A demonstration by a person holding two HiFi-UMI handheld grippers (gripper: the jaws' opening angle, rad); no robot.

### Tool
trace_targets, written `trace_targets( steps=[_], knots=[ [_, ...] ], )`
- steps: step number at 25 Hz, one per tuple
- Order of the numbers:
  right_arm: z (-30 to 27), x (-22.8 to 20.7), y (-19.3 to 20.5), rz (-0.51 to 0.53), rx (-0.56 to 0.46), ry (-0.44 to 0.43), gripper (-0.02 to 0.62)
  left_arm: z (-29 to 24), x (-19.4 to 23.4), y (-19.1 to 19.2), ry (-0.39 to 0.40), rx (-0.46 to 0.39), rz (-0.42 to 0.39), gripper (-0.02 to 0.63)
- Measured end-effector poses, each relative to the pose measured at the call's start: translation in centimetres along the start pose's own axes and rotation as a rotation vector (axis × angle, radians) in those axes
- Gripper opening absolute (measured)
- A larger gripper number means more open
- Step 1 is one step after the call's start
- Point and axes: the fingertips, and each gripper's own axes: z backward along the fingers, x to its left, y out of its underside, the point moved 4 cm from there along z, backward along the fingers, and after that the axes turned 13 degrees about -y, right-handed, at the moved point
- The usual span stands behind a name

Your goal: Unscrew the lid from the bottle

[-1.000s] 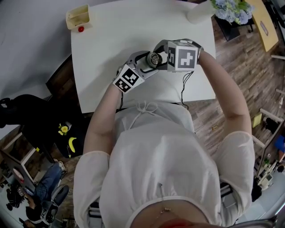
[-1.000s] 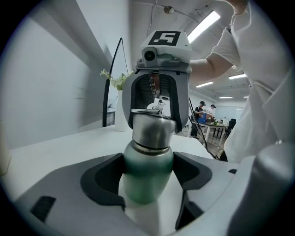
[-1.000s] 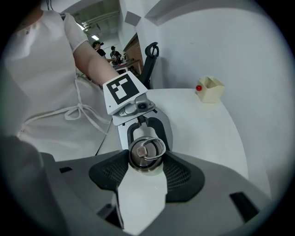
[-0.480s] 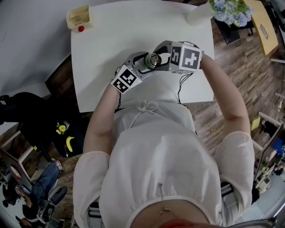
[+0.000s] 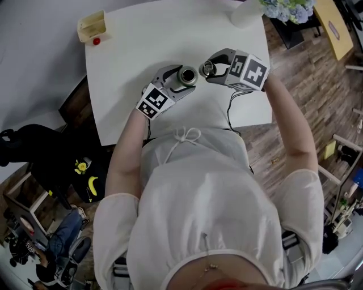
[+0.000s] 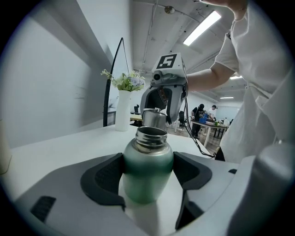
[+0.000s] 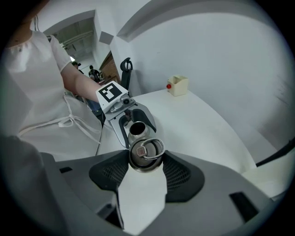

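Lid was already off the bottle.

- Left gripper [image 5: 180, 79]: jaws closed on the bottle [image 6: 147, 173], pads pressed on both sides of the green body, just below the shoulder. Bottle looked upright, steel threaded neck bare, mouth open. Its base was hidden behind the gripper, so I couldn't tell if it sat on the table [image 5: 142, 45] or hung just above it.
- Right gripper [image 5: 212, 69]: jaws about half closed, clamped on the lid [image 7: 146, 154]. Steel lid, wire ring on top folded flat, the top facing the right gripper's camera. Pads touched it on both sides.
- Lid vs bottle: apart, not touching. In the head view the lid was just to the right of the bottle mouth, with a small gap of white table between them. From the left gripper view the lid sat behind the open mouth, on the far side.
- Both grippers were over the middle of the table, near the person's edge, with the marker cubes facing up and outward.

Other stuff on the table, all well apart from the work:
- small cream box [image 5: 91, 27] at the far left corner, red ball [image 5: 96, 41] just beside it
- white vase [image 6: 122, 110] with flowers [image 5: 286, 8] at the far right corner

Cable trailed from the right gripper down off the table's near edge.
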Motion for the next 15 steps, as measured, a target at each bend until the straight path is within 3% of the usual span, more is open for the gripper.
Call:
trace_targets(
  steps=[7,15],
  knots=[
    [-2.3,-0.2,5.3,-0.167,-0.009,0.038,0.242,-0.2,-0.1,-0.1,-0.002,0.002,-0.003,0.359],
    [-5.5,-1.2,8.8,-0.283,-0.037,0.057,0.242,-0.4,-0.1,-0.2,-0.003,0.001,-0.002,0.359]
  ],
)
